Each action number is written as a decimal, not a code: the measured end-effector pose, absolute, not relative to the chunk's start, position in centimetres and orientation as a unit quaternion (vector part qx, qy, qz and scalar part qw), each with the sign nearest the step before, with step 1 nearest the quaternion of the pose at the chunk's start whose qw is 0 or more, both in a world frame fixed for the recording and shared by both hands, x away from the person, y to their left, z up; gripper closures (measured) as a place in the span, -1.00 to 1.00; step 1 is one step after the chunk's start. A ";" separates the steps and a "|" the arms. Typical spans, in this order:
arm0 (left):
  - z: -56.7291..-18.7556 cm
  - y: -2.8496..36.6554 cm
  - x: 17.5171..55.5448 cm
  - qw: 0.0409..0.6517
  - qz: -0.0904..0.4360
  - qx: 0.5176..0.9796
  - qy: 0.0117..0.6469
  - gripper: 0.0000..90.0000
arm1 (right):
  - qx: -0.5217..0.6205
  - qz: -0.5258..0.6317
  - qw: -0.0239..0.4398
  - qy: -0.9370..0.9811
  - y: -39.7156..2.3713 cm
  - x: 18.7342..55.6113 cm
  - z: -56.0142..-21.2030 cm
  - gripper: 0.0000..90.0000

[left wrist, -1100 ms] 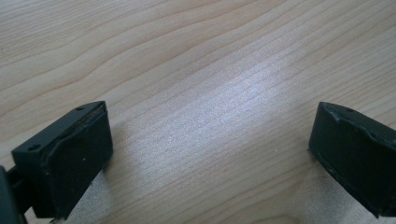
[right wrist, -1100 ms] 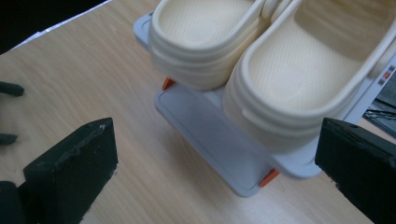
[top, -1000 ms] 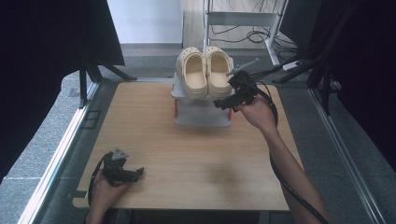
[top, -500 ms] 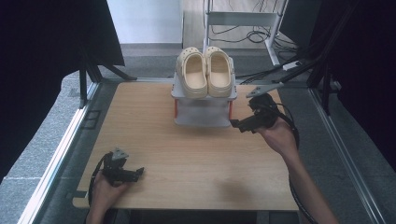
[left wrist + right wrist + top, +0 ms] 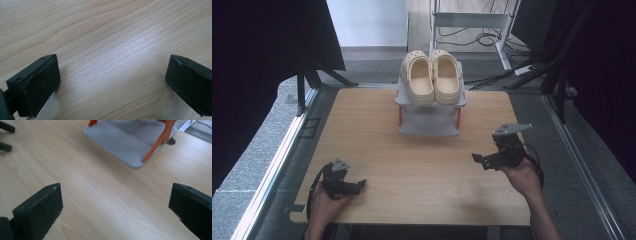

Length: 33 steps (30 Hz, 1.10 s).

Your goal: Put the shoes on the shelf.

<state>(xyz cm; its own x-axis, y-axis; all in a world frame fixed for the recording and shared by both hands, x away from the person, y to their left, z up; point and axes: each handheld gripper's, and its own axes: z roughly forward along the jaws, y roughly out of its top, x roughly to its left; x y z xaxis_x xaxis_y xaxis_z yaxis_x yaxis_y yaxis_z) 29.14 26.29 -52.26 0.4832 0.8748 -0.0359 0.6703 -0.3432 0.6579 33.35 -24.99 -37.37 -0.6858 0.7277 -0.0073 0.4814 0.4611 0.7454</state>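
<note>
A pair of cream clogs (image 5: 432, 77) sits side by side on top of a small grey rack (image 5: 429, 120) with orange legs, at the far middle of the wooden table (image 5: 412, 165). My right gripper (image 5: 478, 159) is held above the table's right side, well in front of the rack, open and holding nothing. In the right gripper view its jaws (image 5: 115, 202) stand wide apart, with the rack's lower shelf (image 5: 122, 142) and an orange leg (image 5: 161, 138) ahead. At the near left corner rests my left gripper (image 5: 357, 185), open over bare wood (image 5: 112, 77).
A metal frame rail (image 5: 277, 160) runs along the table's left edge, another along the right. Behind the table stand a white trolley (image 5: 472, 20) and floor cables (image 5: 484, 80). The left gripper's jaws (image 5: 5, 137) appear at the top left of the right gripper view.
My right gripper has drawn back from the right clog on the rack, toward the near right of the table. The clogs stay on the rack. The left gripper has not moved.
</note>
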 end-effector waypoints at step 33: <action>-52.2 26.2 29.1 0.310 0.165 0.802 0.483 -1.00 | 0.400 0.339 0.156 0.837 -23.9 31.2 -51.9 -1.00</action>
